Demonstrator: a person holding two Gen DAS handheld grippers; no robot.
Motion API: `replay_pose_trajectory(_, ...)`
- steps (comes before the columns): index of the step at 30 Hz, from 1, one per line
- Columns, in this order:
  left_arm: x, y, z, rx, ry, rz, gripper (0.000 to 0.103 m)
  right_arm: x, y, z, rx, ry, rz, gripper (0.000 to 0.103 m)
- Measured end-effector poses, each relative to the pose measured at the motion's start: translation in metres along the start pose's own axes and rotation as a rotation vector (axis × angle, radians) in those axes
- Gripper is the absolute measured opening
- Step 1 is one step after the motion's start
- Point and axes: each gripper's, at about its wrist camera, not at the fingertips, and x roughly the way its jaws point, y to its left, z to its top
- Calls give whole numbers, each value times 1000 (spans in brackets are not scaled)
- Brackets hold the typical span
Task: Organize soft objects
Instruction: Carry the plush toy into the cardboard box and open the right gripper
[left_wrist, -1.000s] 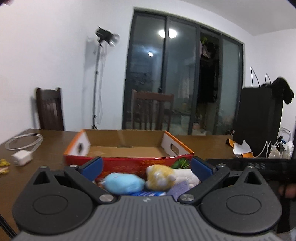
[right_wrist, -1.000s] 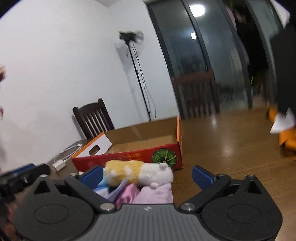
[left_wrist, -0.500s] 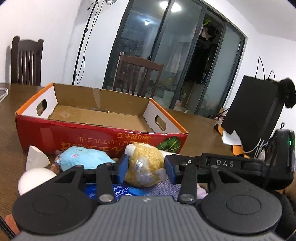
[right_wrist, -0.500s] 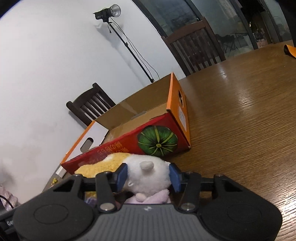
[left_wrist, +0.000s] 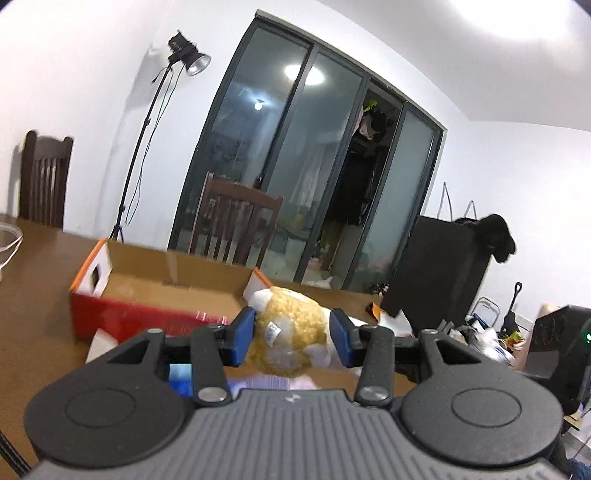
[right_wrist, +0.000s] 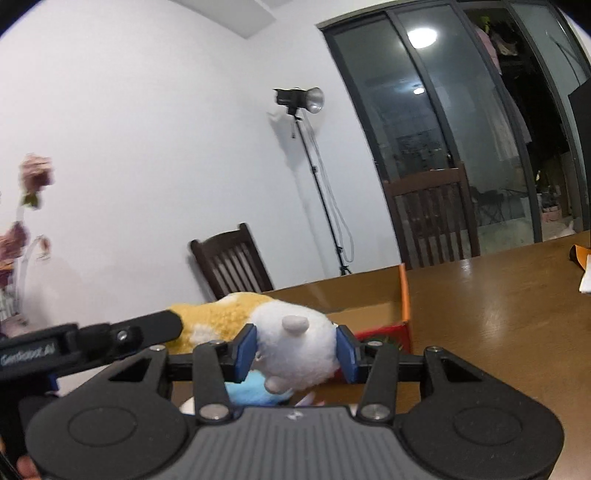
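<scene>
Jaws first: both pairs have just been closing, and both are clamped on the same yellow-and-white plush toy (left_wrist: 286, 325). Left gripper (left_wrist: 291, 334) pinches the yellow end, its blue pads pressed into the fur on either side; right gripper (right_wrist: 295, 352) squeezes the white end, pads sunk into the fluff. Each pair stands partly open, stopped by the toy's bulk. The toy hangs stretched between the two, up off the bench (right_wrist: 498, 306), just in front of the near red wall of the cardboard box (left_wrist: 155, 291). That box sits open-topped on the wooden bench, brown inside, orange along its rim. Under the lifted toy, in the right wrist view, a light-blue plush (right_wrist: 251, 389) lies below the jaws. Left gripper's dark body shows at the left of that view, reaching in to the yellow end.
</scene>
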Motion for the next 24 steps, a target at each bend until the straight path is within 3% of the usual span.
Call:
replay_pose_trajectory(6,-64,8,-54,-79,59,-7,44,-52,50,-56,-92,138,7,46)
replay_pose_trajectory(9,-76,19,-80,-115,97,31,44,-60,61,-82,-103,215,35,46)
replay_pose_trajectory(12,-76,28,-94,-110,128,117,44,-67,74,-103,-101,278,79,46)
replay_pose_trajectory(14,-81,32,-99,-100,129,173,46,-74,84,-106,-113,277,132,47)
replay_pose_trajectory(16,-90,35,-99,-114,113,179,54,-81,89,-106,-128,247,158,50)
replay_pose_trajectory(18,-97,35,-99,-130,101,171,69,-81,88,-100,-115,225,153,55)
replay_pose_trajectory(19,-101,35,-100,-128,97,168,72,-80,87,-99,-106,222,149,55)
replay_pose_trajectory(24,-103,34,-108,-118,117,129,72,-57,83,-101,-126,246,137,56)
